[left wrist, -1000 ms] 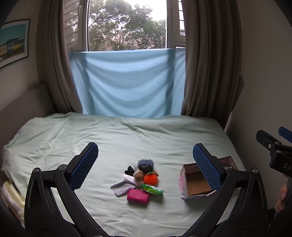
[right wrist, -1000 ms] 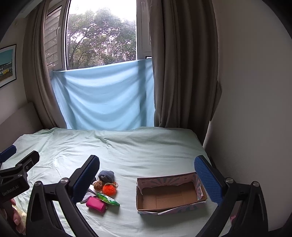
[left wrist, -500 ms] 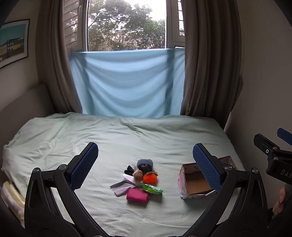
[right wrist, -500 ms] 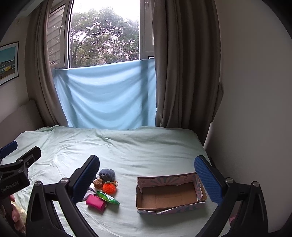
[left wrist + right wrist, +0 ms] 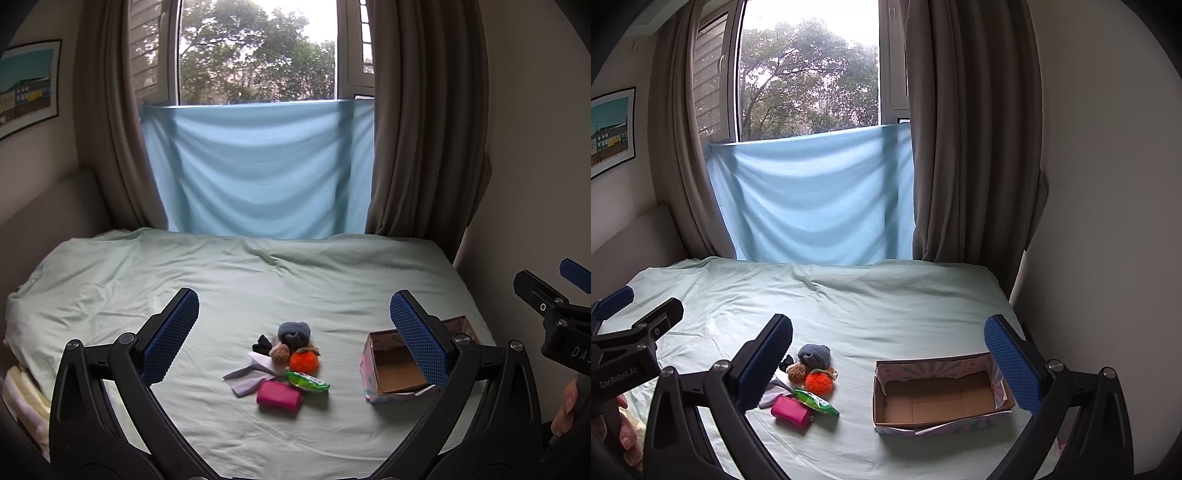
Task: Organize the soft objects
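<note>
bed: pale green sheet, carries everything. I hover over the near edge with both tongs, touching nothing.
cardboard box: open, empty, long axis across my view, patterned outside, one flap torn. It sits right of the pile, a clear strip of sheet between them.
left tongs: spread wide, nothing held. The pile sits dead centre between the blue pads and well ahead of them.
right tongs: also wide, empty. The box lies ahead between the pads, toward the right one; the pile is just off the left pad.
key relation: my read is that the left tongs are lined up on the pile and the right on the box, so left picks and carries rightward to the box.
pile: tight cluster, items touching, so a clean single grab needs an edge item.
grey-blue sock ball: far end of the pile, rolled, squashy.
pale folded cloth: flat, left side, long axis slanting; hard to pinch off the sheet.
pink pouch: nearest to me, long axis across my view, so it should be the easiest first pick.
orange pompom: fuzzy, round, mid-pile, with a ring on it.
green packet: crinkly, between pompom and pouch.
brown pompom: small, beside the orange one.
black item: small and dark, maybe a sock; can't tell.
</note>
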### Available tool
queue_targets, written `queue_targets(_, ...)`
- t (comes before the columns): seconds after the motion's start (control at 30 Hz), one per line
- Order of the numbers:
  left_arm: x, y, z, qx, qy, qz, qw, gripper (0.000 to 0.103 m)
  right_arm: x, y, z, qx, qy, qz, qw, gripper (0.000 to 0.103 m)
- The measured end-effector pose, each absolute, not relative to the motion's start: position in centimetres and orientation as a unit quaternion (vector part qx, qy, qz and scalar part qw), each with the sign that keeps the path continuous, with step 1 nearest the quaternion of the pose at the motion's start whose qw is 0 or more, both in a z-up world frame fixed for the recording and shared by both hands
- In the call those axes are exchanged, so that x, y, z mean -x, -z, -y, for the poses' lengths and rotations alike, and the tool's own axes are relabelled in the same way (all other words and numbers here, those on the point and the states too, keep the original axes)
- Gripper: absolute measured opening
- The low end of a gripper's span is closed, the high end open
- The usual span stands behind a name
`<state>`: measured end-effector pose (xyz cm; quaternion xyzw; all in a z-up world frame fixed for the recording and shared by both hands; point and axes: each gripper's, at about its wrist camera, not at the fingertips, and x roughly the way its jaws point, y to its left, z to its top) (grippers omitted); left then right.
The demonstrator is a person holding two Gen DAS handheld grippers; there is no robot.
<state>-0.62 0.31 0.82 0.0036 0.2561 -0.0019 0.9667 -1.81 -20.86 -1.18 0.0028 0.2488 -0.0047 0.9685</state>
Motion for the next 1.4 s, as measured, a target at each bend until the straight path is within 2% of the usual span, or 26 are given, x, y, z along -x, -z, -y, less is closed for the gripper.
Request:
queue_targets(1.1, 1.5, -0.8, -1.0, 0.012, -0.004, -0.255, 0.967, 0.103, 2.3, 1.1, 21.1, -0.019, -0.004, -0.241, 0.97, 0.103)
queue_targets(1.4, 2.7, 2.4, -4.9, 0.031, -0.062, -0.285, 0.956, 0.103, 0.7, 3.2, 20.2, -0.028, -0.047, -0.27, 0.961, 0.103)
